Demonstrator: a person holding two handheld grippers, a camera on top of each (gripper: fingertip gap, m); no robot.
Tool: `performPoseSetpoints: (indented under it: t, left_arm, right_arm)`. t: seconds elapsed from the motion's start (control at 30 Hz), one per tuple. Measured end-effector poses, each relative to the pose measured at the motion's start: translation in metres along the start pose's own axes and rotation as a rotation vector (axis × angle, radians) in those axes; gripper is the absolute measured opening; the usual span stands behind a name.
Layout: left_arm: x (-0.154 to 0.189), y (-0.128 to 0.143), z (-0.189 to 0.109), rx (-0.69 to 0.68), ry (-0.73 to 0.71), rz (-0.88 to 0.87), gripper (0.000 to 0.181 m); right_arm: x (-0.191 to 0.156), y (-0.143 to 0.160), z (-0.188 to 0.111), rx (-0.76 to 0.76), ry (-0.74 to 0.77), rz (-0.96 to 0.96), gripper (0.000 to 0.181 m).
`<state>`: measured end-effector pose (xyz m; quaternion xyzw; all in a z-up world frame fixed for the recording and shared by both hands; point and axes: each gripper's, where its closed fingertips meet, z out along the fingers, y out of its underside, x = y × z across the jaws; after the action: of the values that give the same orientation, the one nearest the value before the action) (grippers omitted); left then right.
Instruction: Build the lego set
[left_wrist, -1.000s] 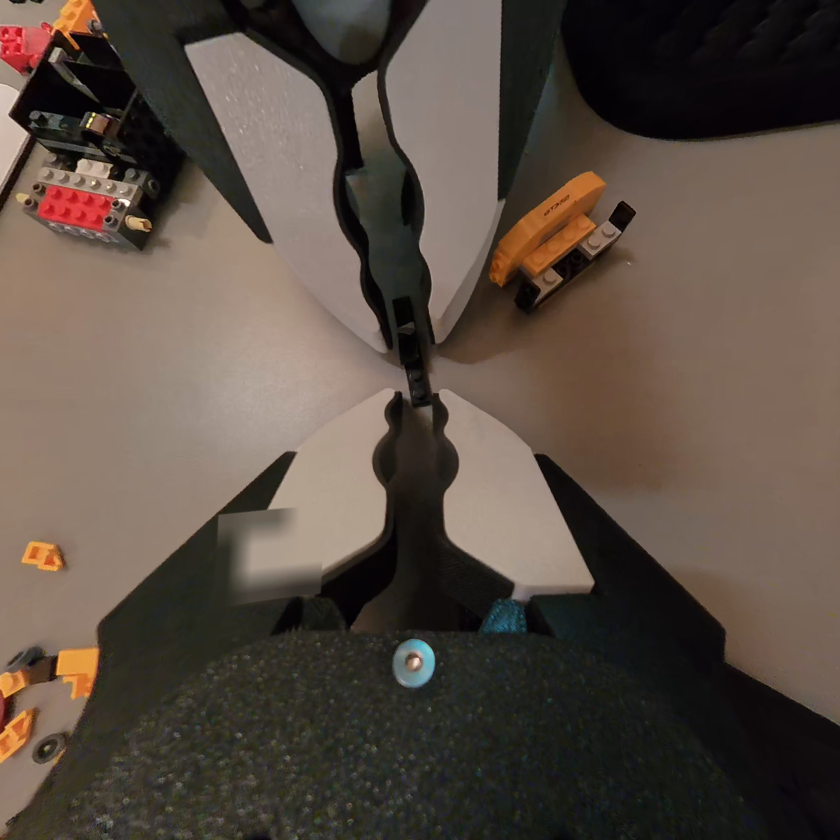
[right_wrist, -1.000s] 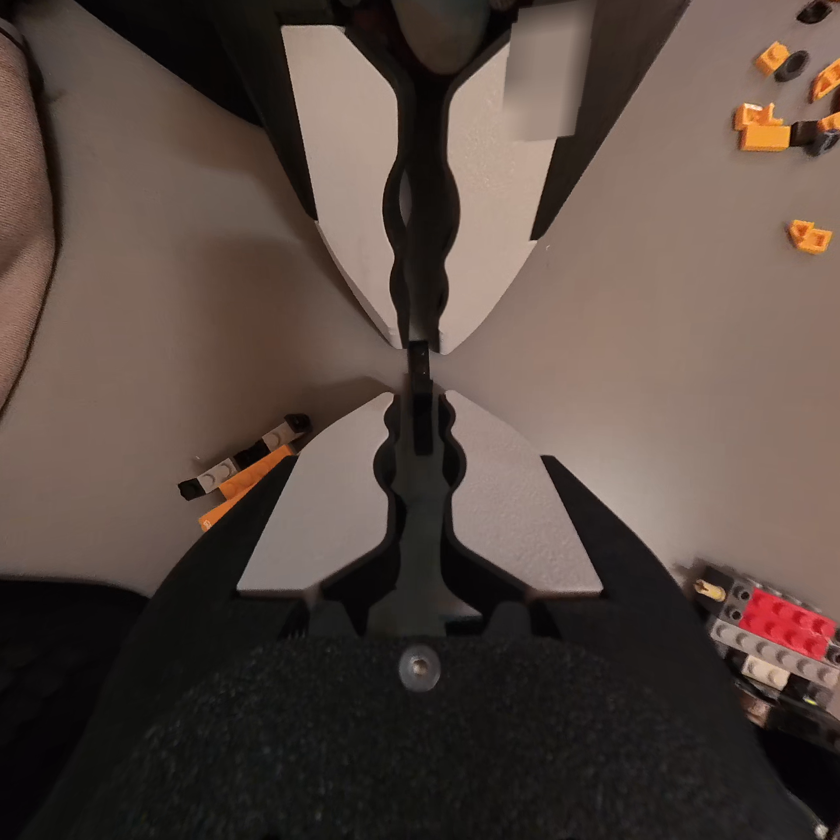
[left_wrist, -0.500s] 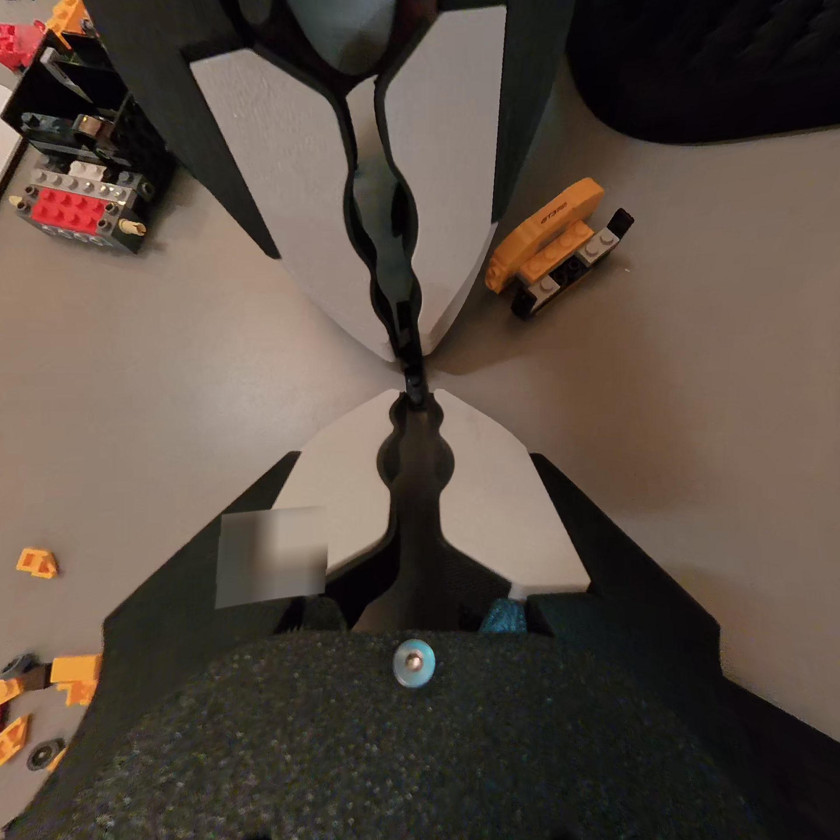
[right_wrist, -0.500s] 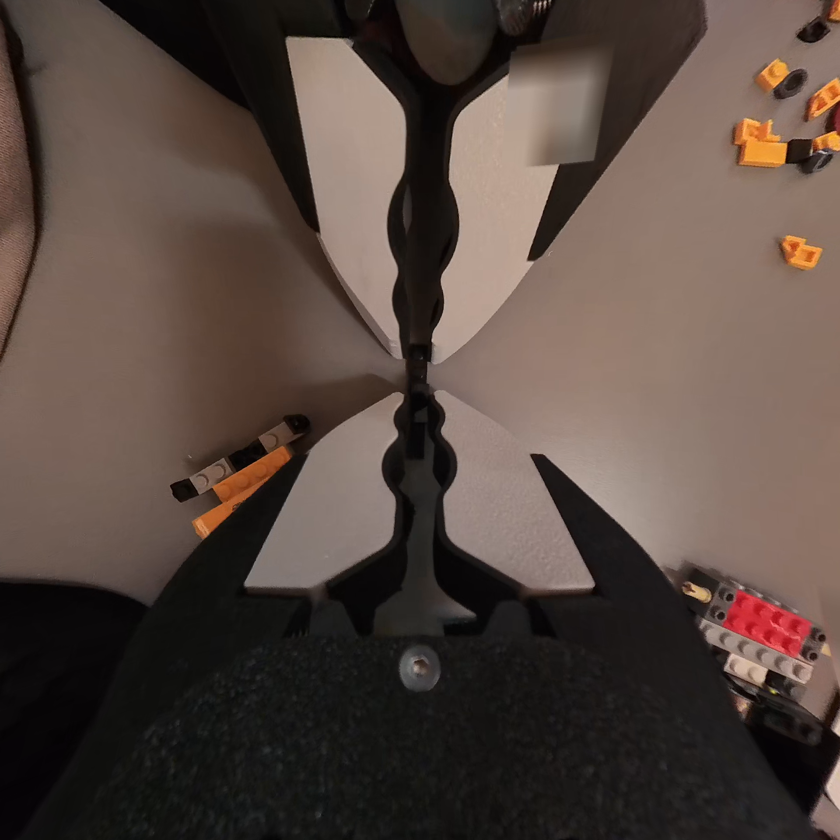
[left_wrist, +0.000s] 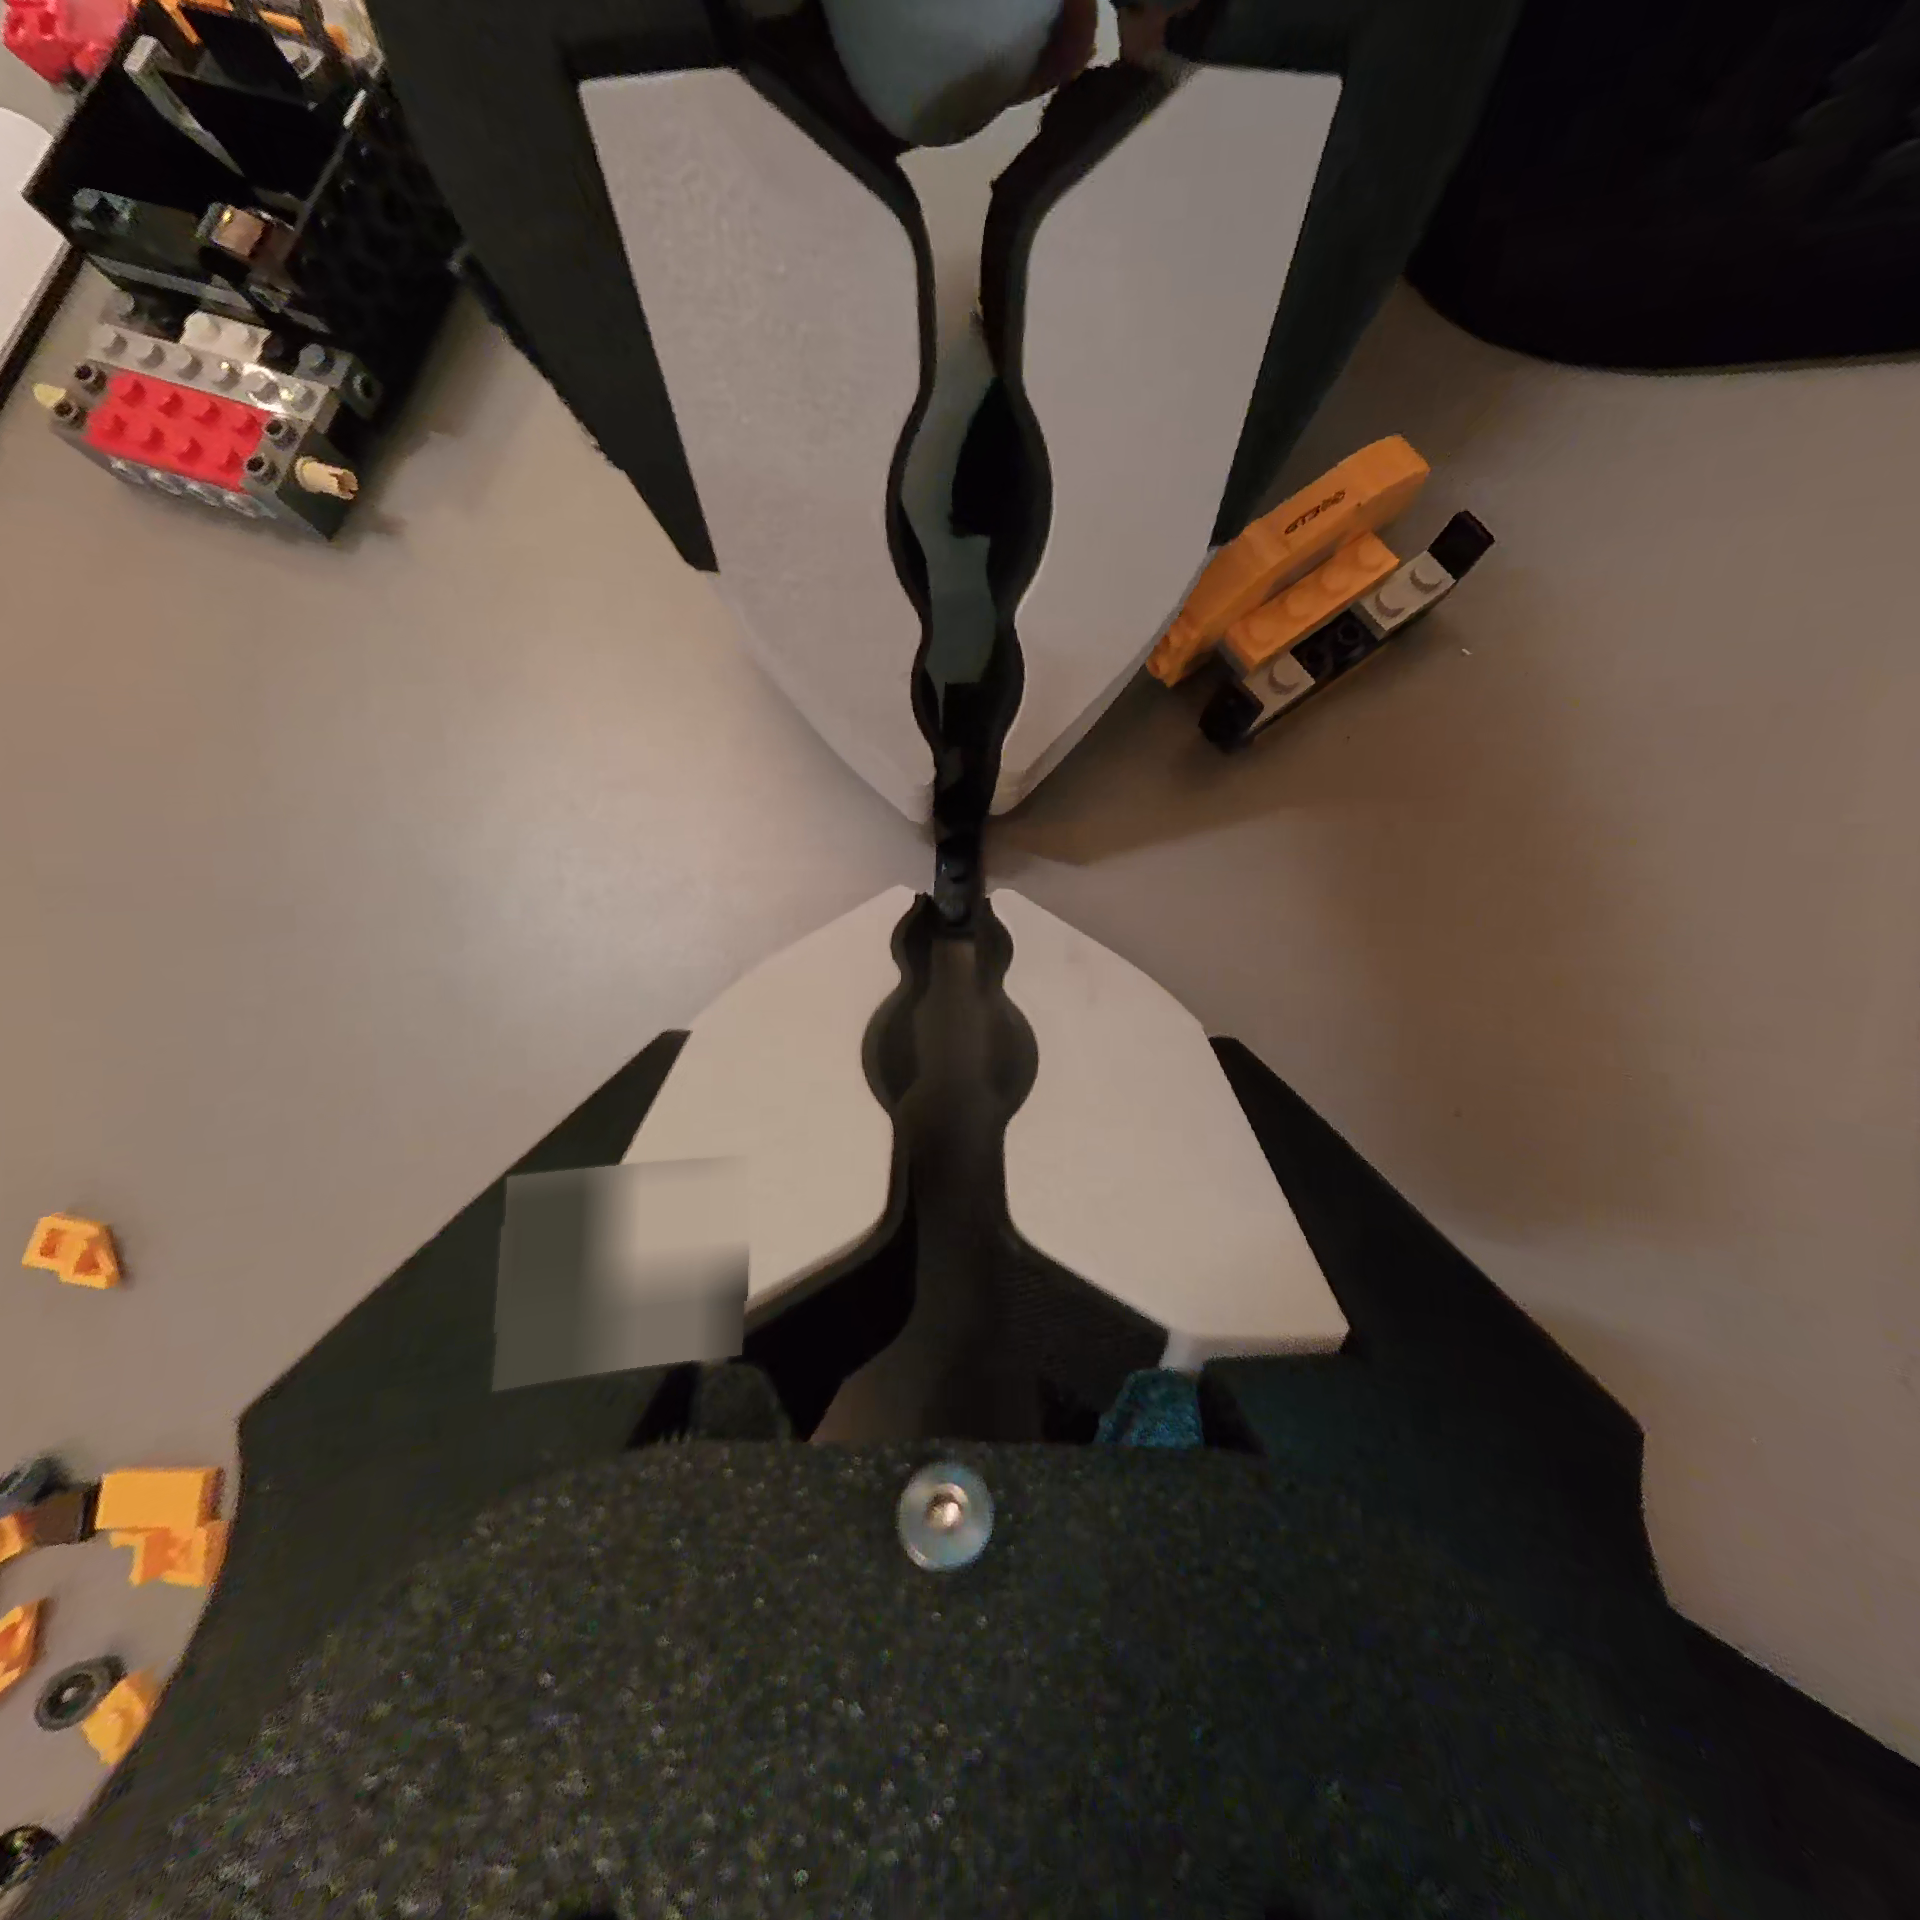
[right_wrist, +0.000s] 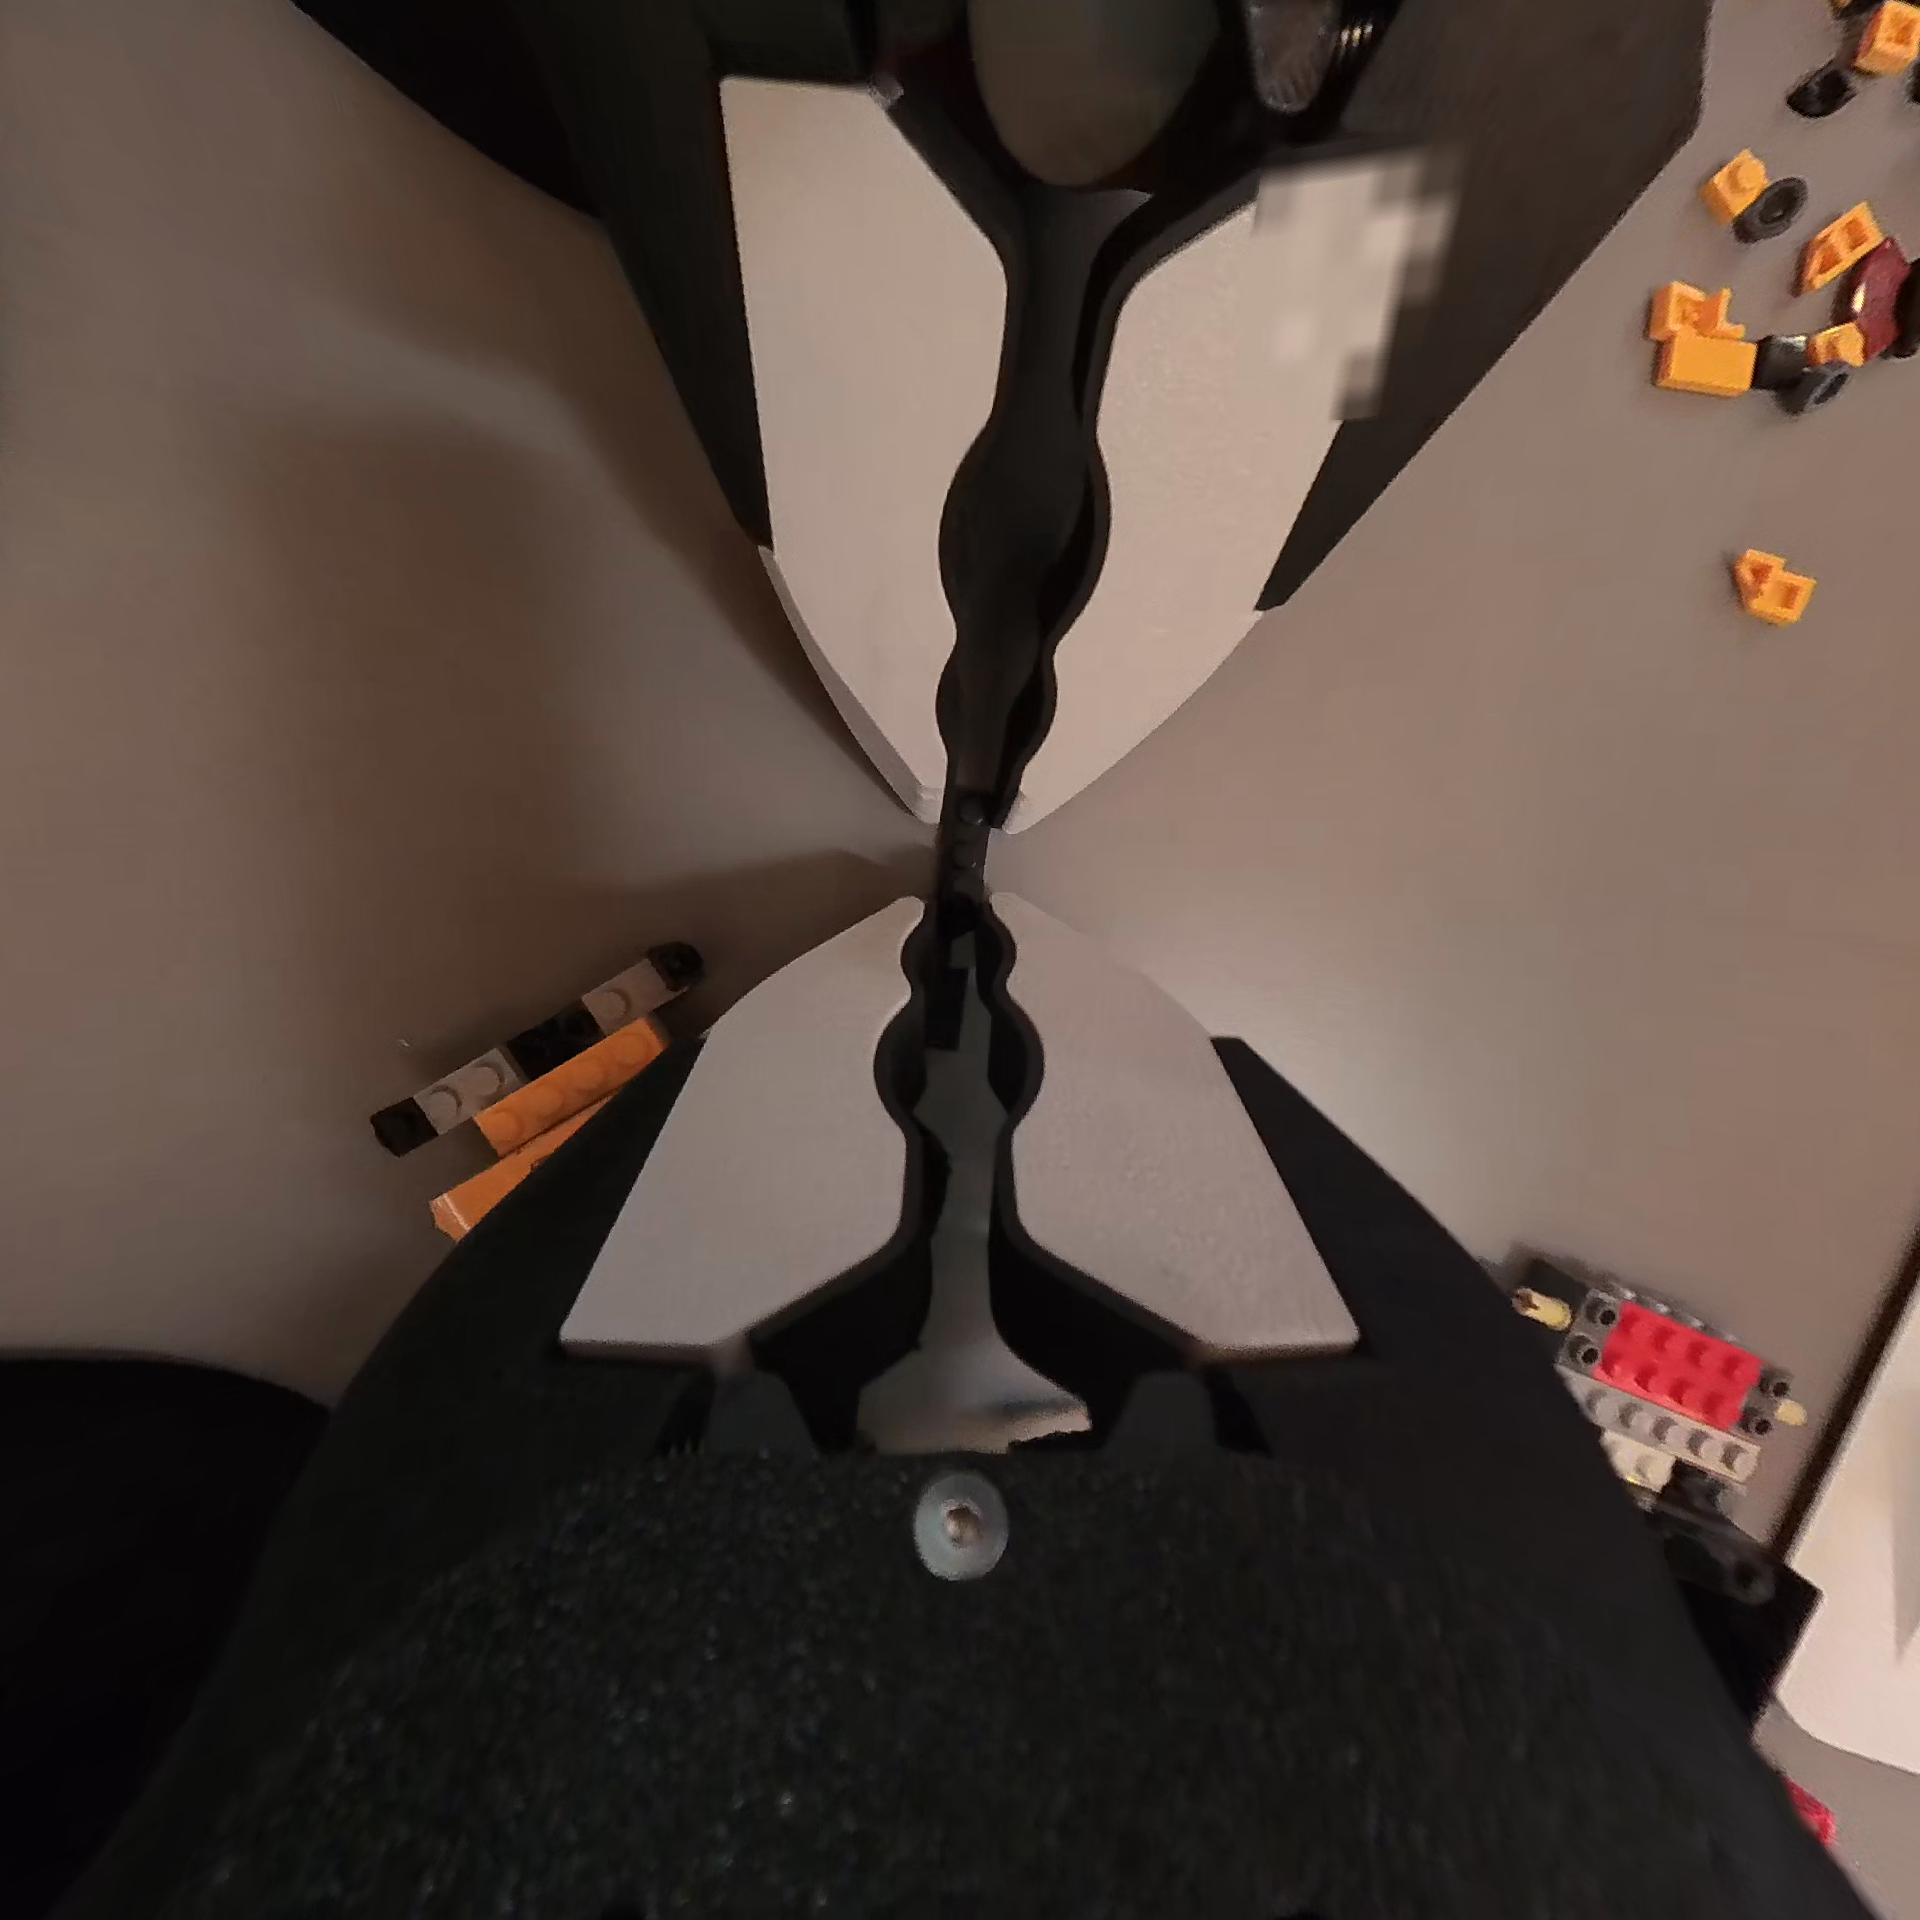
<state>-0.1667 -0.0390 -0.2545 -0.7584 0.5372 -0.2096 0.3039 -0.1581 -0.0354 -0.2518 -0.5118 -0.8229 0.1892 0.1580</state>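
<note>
Where the left tool (left_wrist: 954, 902) meets the right tool (left_wrist: 961, 800) tip to tip, both clench one thin black piece (left_wrist: 954, 862), long axis running near-to-far. Right view: right tool (right_wrist: 958, 914) grips the same piece (right_wrist: 966, 847) above the surface (right_wrist: 312, 727).

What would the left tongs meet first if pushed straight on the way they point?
The right tongs, tip to tip with the left tongs; only the thin black Lego piece both pinch spans the gap. Depth looks short, though uncertain.
</note>
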Motion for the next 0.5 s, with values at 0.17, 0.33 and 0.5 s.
performPoseSetpoints:
  t: [0.17,0.33,0.5]
  left_arm:
    - [-0.0005,-0.0001,0.0003,-0.003,-0.007,-0.008,0.008]
    - [-0.0006,0.0000,0.0004,-0.002,-0.009,-0.005,0.008]
    - [-0.0005,0.0000,0.0003,-0.001,-0.008,-0.004,0.008]
  right_arm:
    - [-0.0002,-0.0001,-0.0005,0.002,0.007,0.034,0.008]
    - [0.0001,-0.0005,-0.0010,0.008,0.008,0.053,0.008]
    - [0.0000,0.0000,-0.0028,0.015,0.004,0.064,0.008]
